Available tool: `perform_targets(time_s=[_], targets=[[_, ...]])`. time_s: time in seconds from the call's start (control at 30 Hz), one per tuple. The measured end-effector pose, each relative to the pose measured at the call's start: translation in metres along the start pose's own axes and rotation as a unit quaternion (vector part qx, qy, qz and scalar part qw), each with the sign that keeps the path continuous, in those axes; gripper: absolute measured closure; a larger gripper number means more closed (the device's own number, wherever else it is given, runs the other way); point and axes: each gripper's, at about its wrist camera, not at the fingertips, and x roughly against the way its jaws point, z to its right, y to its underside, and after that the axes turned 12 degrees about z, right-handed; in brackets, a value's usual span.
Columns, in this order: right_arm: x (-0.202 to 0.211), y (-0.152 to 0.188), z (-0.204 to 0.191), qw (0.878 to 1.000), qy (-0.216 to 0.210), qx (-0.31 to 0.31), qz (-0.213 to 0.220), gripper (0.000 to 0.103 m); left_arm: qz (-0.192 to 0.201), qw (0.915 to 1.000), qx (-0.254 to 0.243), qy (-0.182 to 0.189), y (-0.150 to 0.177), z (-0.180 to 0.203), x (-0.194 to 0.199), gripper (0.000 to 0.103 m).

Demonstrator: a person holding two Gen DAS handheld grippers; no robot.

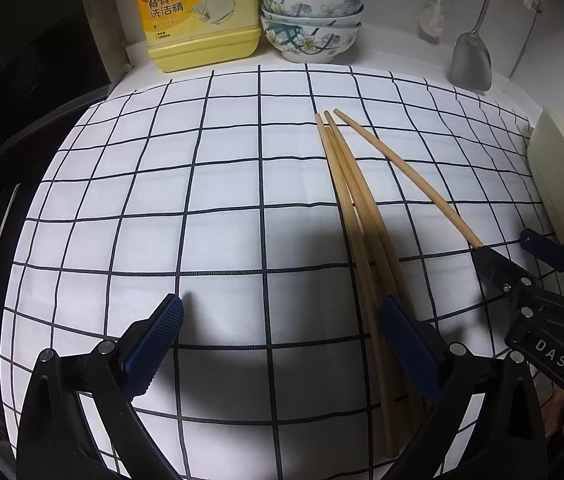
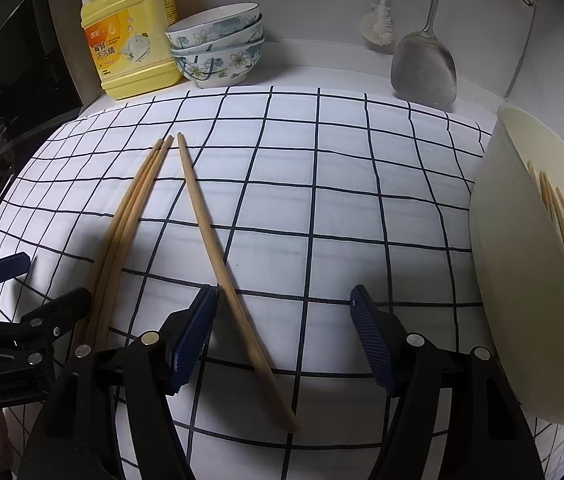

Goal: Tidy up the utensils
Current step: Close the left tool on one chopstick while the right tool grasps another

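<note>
A single chopstick (image 2: pixel 217 256) lies on the desk (image 2: pixel 362 208), its long axis running from upper left to lower centre of the right wrist frame, passing just inside the left pad of the right tongs (image 2: pixel 284 336), which stand spread and empty. The left tongs (image 1: pixel 282 344), also spread, sit beside the bundle (image 1: pixel 354 200). The tub (image 2: pixel 522 280) at right holds more chopsticks.

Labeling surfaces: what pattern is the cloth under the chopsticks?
White cloth with a dark grid; clearest in the right wrist view.
</note>
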Motion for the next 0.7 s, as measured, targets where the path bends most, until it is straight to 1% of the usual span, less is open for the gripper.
perform_targets(time_s=[0.07, 0.1, 0.13, 0.17, 0.37, 0.5, 0.7], targets=[[0.0, 0.0, 0.0, 1.0, -0.003, 0.001, 0.001, 0.037, 0.001, 1.0, 0.001, -0.005, 0.0, 0.0, -0.001, 0.005], [0.0, 0.0, 0.0, 1.0, -0.004, 0.001, 0.001, 0.037, 0.001, 0.9999, 0.0, -0.012, -0.001, -0.001, -0.002, 0.005], [0.0, 0.0, 0.0, 1.0, -0.006, 0.002, 0.001, 0.037, -0.003, 0.9996, -0.004, -0.026, -0.001, -0.001, -0.004, 0.005], [0.0, -0.001, 0.0, 1.0, -0.007, 0.004, 0.001, 0.037, 0.0, 0.9996, -0.002, -0.03, -0.002, -0.003, -0.005, 0.005], [-0.004, -0.003, -0.001, 1.0, -0.012, 0.011, 0.001, 0.037, -0.001, 0.9985, 0.02, -0.05, -0.014, -0.018, -0.013, 0.005], [-0.01, -0.006, -0.003, 1.0, -0.014, 0.018, 0.0, 0.037, 0.003, 0.9981, 0.031, -0.053, -0.022, -0.022, -0.021, 0.005], [-0.016, -0.012, -0.006, 0.999, -0.022, 0.026, 0.002, 0.037, 0.011, 0.9976, 0.03, -0.062, -0.034, -0.02, -0.031, 0.006]])
